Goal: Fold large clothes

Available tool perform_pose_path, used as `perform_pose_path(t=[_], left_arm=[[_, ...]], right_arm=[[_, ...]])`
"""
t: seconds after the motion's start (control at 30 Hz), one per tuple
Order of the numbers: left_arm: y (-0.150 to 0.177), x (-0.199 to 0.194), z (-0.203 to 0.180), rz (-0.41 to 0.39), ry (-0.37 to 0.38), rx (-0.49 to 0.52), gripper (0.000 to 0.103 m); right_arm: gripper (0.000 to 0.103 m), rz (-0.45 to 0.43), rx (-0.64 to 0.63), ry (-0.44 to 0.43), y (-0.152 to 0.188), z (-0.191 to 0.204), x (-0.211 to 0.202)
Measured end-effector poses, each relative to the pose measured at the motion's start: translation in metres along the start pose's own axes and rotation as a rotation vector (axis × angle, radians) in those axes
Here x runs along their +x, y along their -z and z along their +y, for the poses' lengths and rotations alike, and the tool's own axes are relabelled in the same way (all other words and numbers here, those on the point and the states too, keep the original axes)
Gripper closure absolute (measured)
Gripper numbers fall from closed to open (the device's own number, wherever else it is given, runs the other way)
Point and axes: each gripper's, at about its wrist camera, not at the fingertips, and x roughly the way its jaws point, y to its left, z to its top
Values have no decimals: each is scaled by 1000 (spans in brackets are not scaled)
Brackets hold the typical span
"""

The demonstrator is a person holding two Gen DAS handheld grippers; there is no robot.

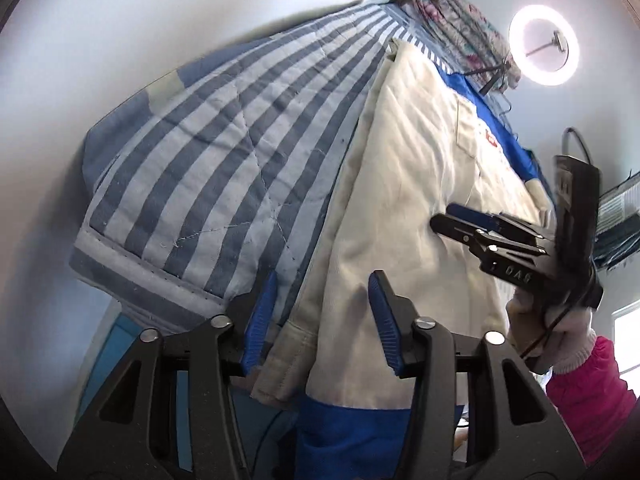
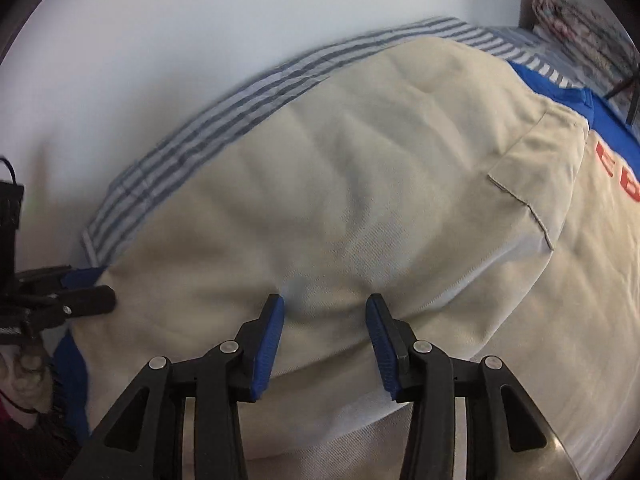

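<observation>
A large cream garment with blue trim and red lettering lies spread on a blue-and-white striped quilt. It fills the right wrist view, with a chest pocket at the right. My left gripper is open, its jaws either side of the garment's hemmed corner at the bed's near edge. My right gripper is open over a raised fold of the cream cloth. The right gripper also shows in the left wrist view, over the garment's right side. The left gripper shows at the left of the right wrist view.
A folded floral blanket lies at the far end of the bed. A lit ring light stands beyond it. A white wall runs along the bed's far side. A gloved hand with a pink sleeve holds the right gripper.
</observation>
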Motion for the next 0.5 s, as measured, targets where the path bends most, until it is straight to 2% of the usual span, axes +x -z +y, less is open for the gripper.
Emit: perform_pose_path(t=[0.03, 0.07, 0.13, 0.3, 0.4, 0.5], left_arm=[[1, 2, -1, 12, 10, 0, 87], [1, 3, -2, 21, 18, -5, 92], [2, 1, -7, 7, 15, 12, 98], [5, -19, -32, -74, 23, 78, 100], [8, -27, -51, -114, 8, 146, 101], [11, -31, -65, -137, -11, 197, 101]], right_arm=[[57, 9, -16, 26, 0, 4, 1], [55, 23, -7, 27, -2, 4, 0], [58, 33, 55, -40, -4, -3, -8], [52, -17, 231, -130, -1, -32, -31], [51, -19, 289, -163, -2, -32, -41], [36, -35, 337, -199, -21, -37, -47]])
